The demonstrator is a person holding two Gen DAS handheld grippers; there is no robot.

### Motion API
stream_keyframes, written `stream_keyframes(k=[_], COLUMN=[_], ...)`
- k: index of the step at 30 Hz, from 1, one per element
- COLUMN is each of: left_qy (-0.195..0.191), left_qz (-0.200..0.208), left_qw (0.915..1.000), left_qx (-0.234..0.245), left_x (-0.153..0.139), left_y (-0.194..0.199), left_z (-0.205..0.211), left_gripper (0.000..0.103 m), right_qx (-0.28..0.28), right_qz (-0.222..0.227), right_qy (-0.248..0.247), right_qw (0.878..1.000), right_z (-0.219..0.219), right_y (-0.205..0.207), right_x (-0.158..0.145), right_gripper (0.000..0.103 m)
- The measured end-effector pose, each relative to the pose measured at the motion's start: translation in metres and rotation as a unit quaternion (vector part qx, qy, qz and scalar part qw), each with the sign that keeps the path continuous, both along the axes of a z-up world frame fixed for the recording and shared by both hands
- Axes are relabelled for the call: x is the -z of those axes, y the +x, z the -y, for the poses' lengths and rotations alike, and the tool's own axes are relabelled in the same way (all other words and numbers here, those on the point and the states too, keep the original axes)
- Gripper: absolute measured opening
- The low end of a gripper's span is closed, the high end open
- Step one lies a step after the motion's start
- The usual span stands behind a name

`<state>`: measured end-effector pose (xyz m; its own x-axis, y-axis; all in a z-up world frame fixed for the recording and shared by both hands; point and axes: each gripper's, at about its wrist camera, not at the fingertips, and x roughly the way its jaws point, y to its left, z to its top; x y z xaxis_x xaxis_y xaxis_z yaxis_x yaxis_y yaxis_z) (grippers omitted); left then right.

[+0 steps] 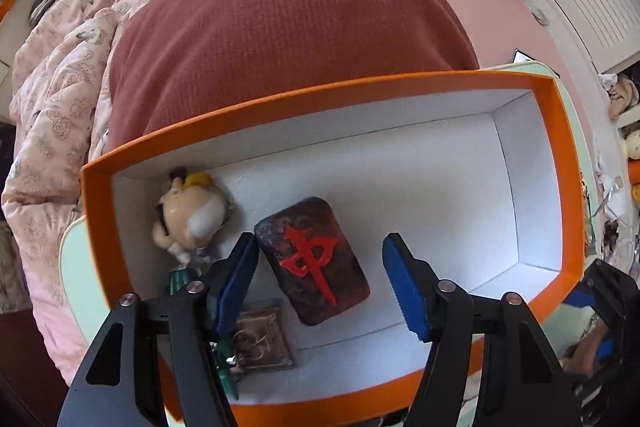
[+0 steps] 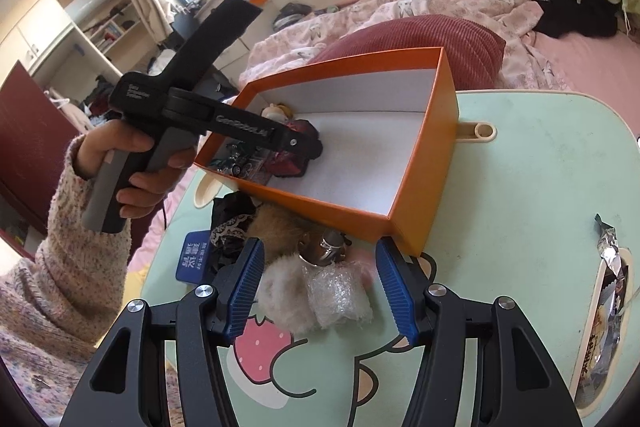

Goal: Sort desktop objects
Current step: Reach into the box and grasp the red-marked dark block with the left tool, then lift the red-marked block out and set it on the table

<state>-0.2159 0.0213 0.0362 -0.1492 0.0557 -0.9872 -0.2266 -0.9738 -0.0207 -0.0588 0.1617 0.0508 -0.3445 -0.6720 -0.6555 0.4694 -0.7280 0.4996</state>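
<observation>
An orange box [image 1: 120, 227] with a white inside holds a dark mahjong-tile cushion with a red character [image 1: 314, 263], a small doll figure [image 1: 188, 215], a brown card [image 1: 264, 341] and a green toy. My left gripper [image 1: 320, 267] is open over the box, its jaws either side of the cushion, not touching it. In the right wrist view the left gripper [image 2: 304, 143] reaches into the box [image 2: 424, 179]. My right gripper [image 2: 318, 275] is open and empty above a pile of fluffy pompoms [image 2: 280, 291], a plastic-wrapped item [image 2: 340, 291] and a silver bell [image 2: 324, 247].
The box stands on a mint-green cartoon table [image 2: 520, 187]. A blue tag [image 2: 192, 259] and black lace item [image 2: 232, 223] lie left of the pile. A foil snack packet [image 2: 604, 307] lies at the right edge. A red cushion [image 1: 280, 27] and bed sit behind.
</observation>
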Motion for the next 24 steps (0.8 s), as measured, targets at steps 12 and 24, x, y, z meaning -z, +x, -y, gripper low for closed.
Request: stream_keyframes(k=[12, 24], left_qy=[-0.003, 0.164], left_qz=[-0.062, -0.124], left_qw=[0.9974, 0.9777], left_qx=[0.038, 0.04], left_x=[-0.003, -0.079], left_y=[0.019, 0.1], left_z=[-0.01, 0.019], left_gripper=[0.04, 0.04], right_qx=[0.007, 0.021], right_qz=[0.006, 0.026], right_qy=[0.001, 0.05], right_qw=[1.0, 0.998], right_z=[0.001, 0.007], right_y=[-0.001, -0.007], right_x=[0.005, 0.017], right_gripper=[0.057, 0.057])
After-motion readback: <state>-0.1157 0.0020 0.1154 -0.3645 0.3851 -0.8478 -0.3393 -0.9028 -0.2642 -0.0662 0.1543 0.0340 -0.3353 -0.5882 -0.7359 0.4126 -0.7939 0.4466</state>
